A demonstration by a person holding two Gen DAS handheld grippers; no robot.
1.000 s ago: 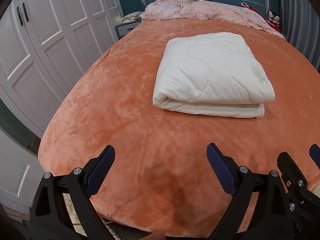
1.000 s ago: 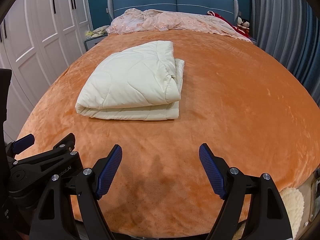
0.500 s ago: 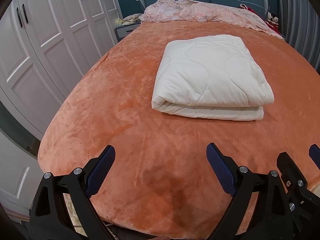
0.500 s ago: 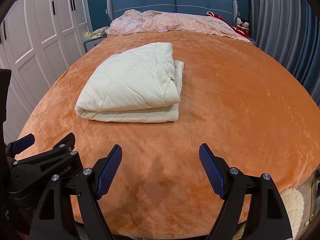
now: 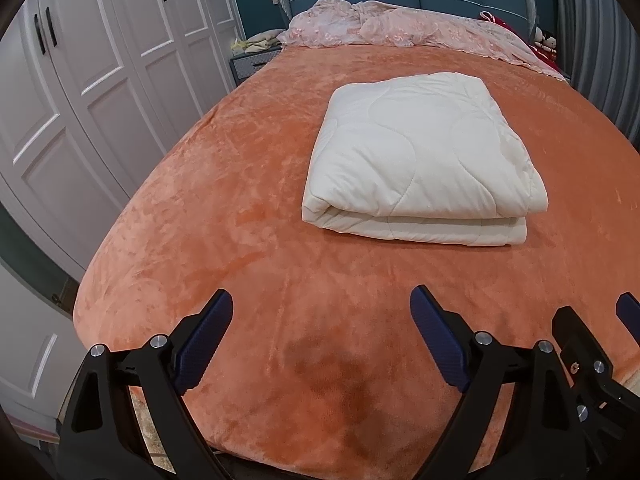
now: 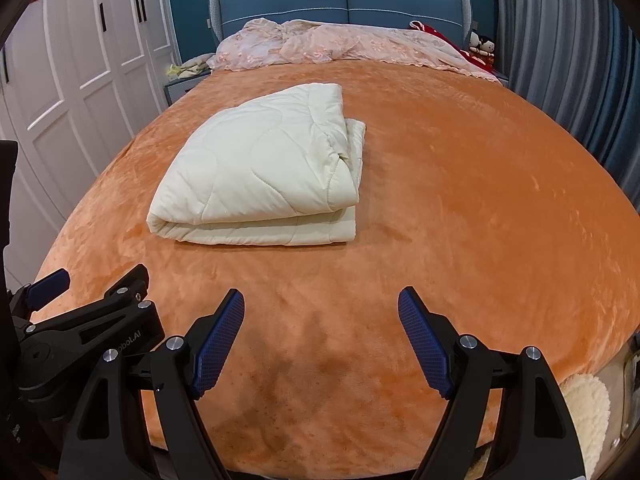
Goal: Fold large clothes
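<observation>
A cream quilted comforter (image 5: pixel 420 152) lies folded into a thick rectangle on the orange bed cover (image 5: pixel 240 184). It also shows in the right wrist view (image 6: pixel 260 168), left of centre. My left gripper (image 5: pixel 322 312) is open and empty above the foot of the bed, well short of the comforter. My right gripper (image 6: pixel 320 312) is open and empty too, beside the left one. The right gripper's edge shows in the left wrist view (image 5: pixel 592 344), and the left gripper's body shows in the right wrist view (image 6: pixel 80 320).
White wardrobe doors (image 5: pixel 80 80) stand along the left. A pink crumpled cover (image 5: pixel 400 28) lies at the blue headboard (image 6: pixel 344 0). A nightstand (image 5: pixel 252 60) is at the far left, grey curtains (image 6: pixel 568 60) on the right. A fluffy white rug (image 6: pixel 588 408) lies by the bed's foot.
Both grippers have tilted or drawn back slightly, so the comforter sits a little lower in both views. Both stay open and the comforter has not moved.
</observation>
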